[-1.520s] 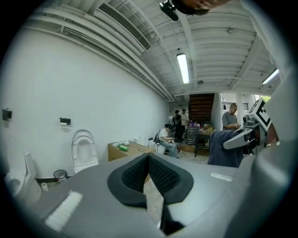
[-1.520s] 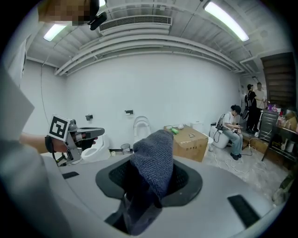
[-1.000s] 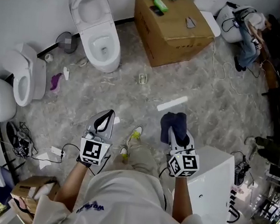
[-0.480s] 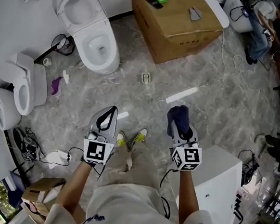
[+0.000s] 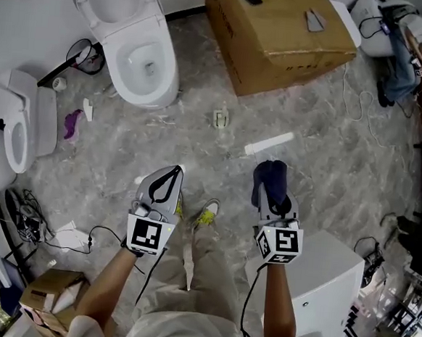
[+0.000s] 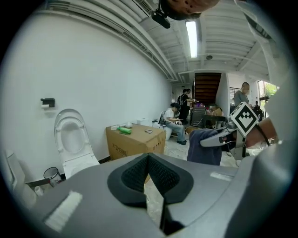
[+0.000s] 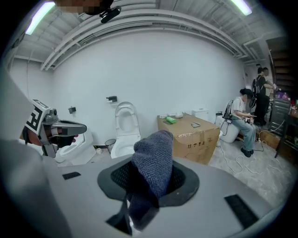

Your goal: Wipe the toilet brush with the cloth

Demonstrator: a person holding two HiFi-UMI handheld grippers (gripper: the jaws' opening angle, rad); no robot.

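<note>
Right gripper (image 5: 271, 193) clamps the dark blue terry cloth (image 5: 269, 174); left gripper (image 5: 170, 174) sits closed, empty. Best keep that clamp firm while heading toward the white ceramic toilet (image 5: 141, 87) at eleven o'clock.

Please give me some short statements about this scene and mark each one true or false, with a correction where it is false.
The right gripper holds a dark blue cloth. True.
The left gripper grips a second cloth. False: its fingers are together with nothing between them.
The lid of the toilet is closed. False: it stands open and the bowl shows.
A cardboard box stands on the floor near the toilet. True.
</note>
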